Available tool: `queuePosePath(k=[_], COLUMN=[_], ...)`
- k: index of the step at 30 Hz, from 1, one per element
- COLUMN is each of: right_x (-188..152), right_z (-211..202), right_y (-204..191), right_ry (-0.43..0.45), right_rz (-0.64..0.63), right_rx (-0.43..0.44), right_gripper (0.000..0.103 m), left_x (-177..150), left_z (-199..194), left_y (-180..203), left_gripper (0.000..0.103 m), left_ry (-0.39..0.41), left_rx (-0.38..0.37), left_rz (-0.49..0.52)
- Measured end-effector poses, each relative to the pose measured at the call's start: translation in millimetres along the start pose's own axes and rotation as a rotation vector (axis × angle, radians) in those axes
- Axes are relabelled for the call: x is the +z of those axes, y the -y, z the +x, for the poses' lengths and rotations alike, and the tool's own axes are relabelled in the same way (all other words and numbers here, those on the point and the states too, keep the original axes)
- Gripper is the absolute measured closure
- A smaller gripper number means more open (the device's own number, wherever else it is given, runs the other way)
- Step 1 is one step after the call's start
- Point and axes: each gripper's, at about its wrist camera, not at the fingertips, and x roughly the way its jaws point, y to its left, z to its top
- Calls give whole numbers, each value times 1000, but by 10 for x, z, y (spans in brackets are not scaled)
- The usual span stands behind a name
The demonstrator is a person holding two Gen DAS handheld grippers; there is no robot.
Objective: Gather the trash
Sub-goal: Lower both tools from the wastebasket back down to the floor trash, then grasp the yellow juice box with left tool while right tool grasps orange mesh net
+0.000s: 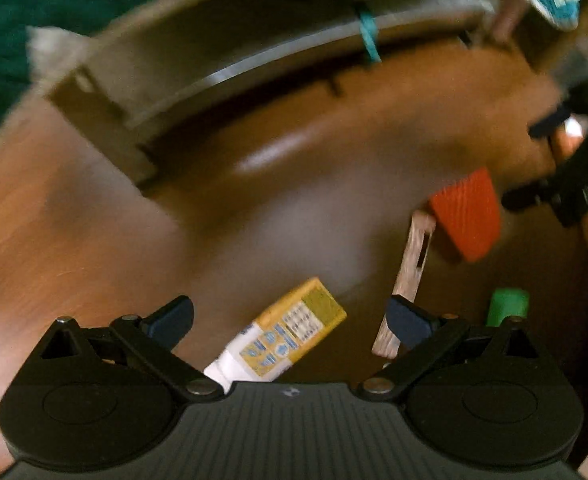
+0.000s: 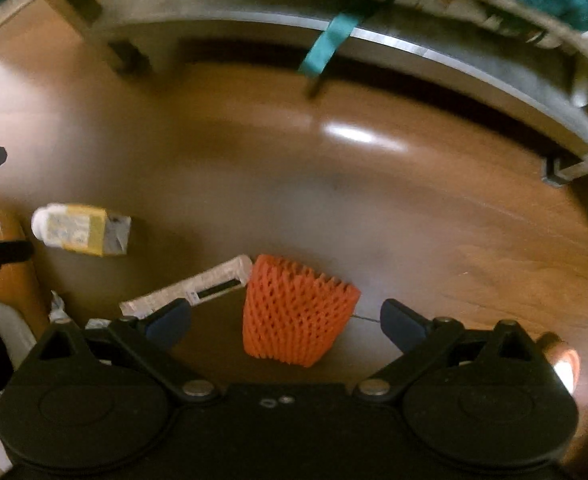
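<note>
Orange foam net blurred, yellow carton partly hidden, green object perhaps a cap

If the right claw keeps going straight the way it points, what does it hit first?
Most likely the orange foam net: it lies on the wooden floor between the open right claw fingers. The picture is blurred, so depth is unclear; it could land just beside the net on bare floor.
</note>
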Motion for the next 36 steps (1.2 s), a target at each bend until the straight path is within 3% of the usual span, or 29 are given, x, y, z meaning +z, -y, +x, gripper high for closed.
queuePosePath(k=[7,12,15,18,22,24,28,32,36], right_x=[9,42,50,45,38,34,26,-14,-69], right_z=[430,681,809,881,908,894,858,764,605], right_y=[-82,-69,-30,14,47,65,91,92,72], right_ry=[-77,-120,-151,-165,-175,-174,-177,-170,-147], right_rz=[-35,10,44,64,93,104,126,134,120], right_rx=[6,-4,-17,-32,-45,-49,-47,-51,-76], right_gripper=[3,4,9,18,30,35,56,91,94], left_x=[-173,-205,-215,-216,-200,-191,-196,-203,-210], left_z=[498,724,870,928,993,998,986,967,895], left_y=[197,149,73,7,-25,-29,-16,14,75], left_gripper=[0,0,1,3,20,23,31,37,42], left_ry=[-58,-95,-122,-117,-120,-116,-104,-109,-110], left_rx=[26,20,4,-7,-12,-23,-40,-31,-32], left_rz=[162,156,100,55,18,2,-24,-39,-39])
